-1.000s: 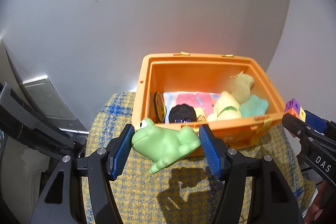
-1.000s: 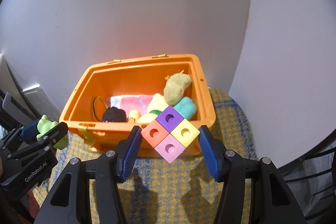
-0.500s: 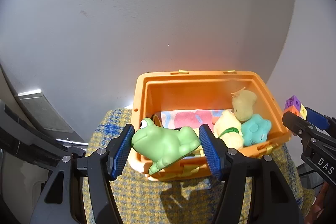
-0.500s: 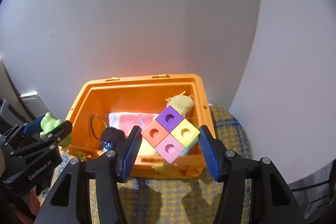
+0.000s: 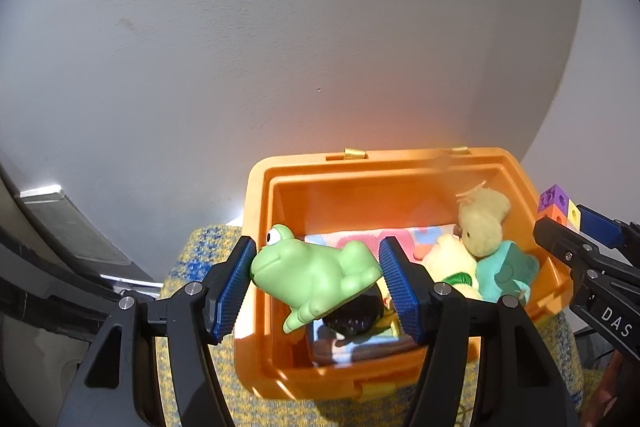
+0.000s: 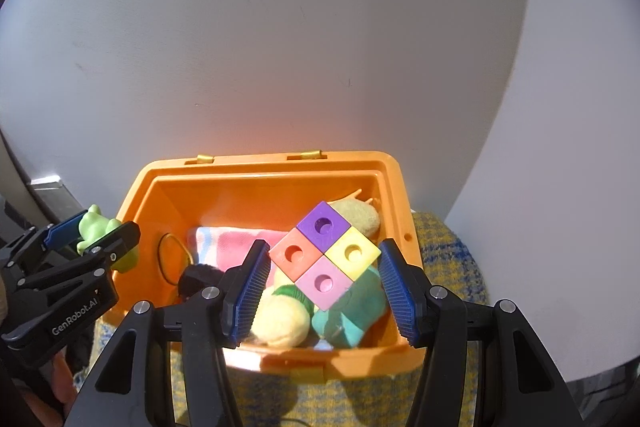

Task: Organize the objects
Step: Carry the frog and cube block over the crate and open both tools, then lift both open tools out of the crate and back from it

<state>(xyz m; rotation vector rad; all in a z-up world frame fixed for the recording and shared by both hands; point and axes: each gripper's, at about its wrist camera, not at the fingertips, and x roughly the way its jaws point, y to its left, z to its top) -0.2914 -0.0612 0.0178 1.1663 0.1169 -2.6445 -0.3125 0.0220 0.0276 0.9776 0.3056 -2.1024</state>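
My left gripper [image 5: 318,285] is shut on a green toy frog [image 5: 312,273] and holds it above the left part of an open orange bin [image 5: 360,165]. My right gripper [image 6: 324,287] is shut on a block of four joined cubes [image 6: 325,254], purple, orange, yellow and pink, above the bin's right part [image 6: 264,163]. The bin holds a tan plush [image 5: 482,221], a cream plush [image 5: 452,261], a teal plush [image 5: 504,273], a black round thing [image 5: 354,317] and a pink patterned cloth [image 6: 228,247]. The frog and left gripper also show in the right wrist view [image 6: 94,227].
The bin stands on a surface covered in yellow and blue woven cloth [image 6: 448,251], close against a plain grey wall [image 5: 280,47]. A dark slanted frame [image 5: 60,227] runs along the left. The cloth-covered surface drops off just right of the bin.
Both grippers have risen and moved forward over the bin, each still holding its toy. The bin now sits lower and nearer in both views.
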